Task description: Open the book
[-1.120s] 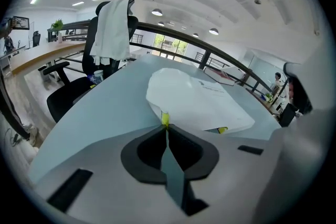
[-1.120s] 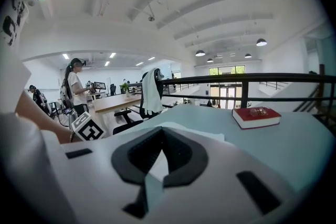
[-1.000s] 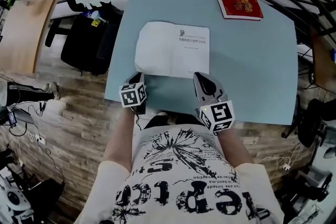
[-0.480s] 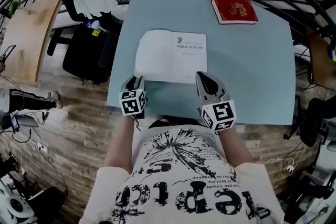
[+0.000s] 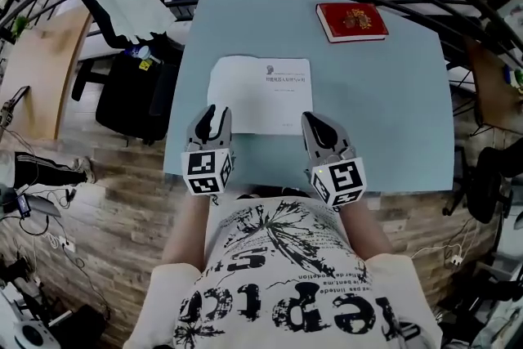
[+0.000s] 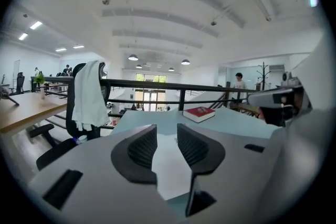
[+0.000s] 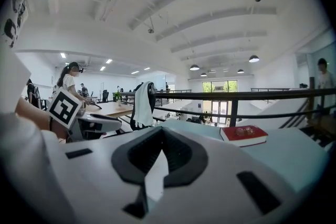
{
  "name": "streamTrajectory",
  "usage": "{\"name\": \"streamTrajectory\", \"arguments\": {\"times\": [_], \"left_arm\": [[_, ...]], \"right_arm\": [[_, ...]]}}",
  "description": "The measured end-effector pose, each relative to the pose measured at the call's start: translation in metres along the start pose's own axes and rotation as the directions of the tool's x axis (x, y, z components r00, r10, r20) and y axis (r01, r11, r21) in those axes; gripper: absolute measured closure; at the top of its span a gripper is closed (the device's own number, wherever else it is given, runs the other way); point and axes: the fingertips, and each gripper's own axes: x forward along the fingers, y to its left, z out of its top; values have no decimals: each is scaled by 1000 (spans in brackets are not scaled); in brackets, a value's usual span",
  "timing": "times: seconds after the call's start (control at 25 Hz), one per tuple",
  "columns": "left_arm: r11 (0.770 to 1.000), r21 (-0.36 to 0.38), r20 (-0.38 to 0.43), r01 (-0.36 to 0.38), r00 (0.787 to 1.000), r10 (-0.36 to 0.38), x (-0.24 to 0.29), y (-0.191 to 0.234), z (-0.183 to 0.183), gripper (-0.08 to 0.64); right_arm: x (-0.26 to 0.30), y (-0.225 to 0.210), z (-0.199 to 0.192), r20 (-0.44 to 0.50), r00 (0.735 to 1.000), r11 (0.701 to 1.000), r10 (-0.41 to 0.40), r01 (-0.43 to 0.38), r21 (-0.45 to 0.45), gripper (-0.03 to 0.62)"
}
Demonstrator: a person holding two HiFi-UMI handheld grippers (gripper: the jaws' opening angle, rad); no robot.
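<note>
Now the left gripper point(image 5: 211, 114) is hanging over the tabletop's point(image 5: 392, 110) near edge. Its jaws are just opening wide, with nothing between them. The right gripper point(image 5: 314, 123) is pinching shut on nothing. The white book point(image 5: 260, 94) is lying flat by the near edge, with the red book point(image 5: 351, 20) at the far right corner. A clumsy nudge could be sliding the thin book off.

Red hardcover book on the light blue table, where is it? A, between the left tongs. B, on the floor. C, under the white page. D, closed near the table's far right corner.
D: the red hardcover book lies closed at the far right of the light blue table, beyond the white page.
</note>
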Motion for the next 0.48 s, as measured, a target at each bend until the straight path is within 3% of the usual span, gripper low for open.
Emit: {"name": "streamTrajectory", "arguments": {"times": [0.28,0.48], "left_arm": [[988,63,121,139,982,-146,-10,-56,53,516],[971,97,158,218,960,-231,-15,-86,71,535]], "right_arm": [[-21,-13,15,75,996,999,-42,44,-21,581],[-38,-29,26,138,986,995,-93,95,-6,581]]}}
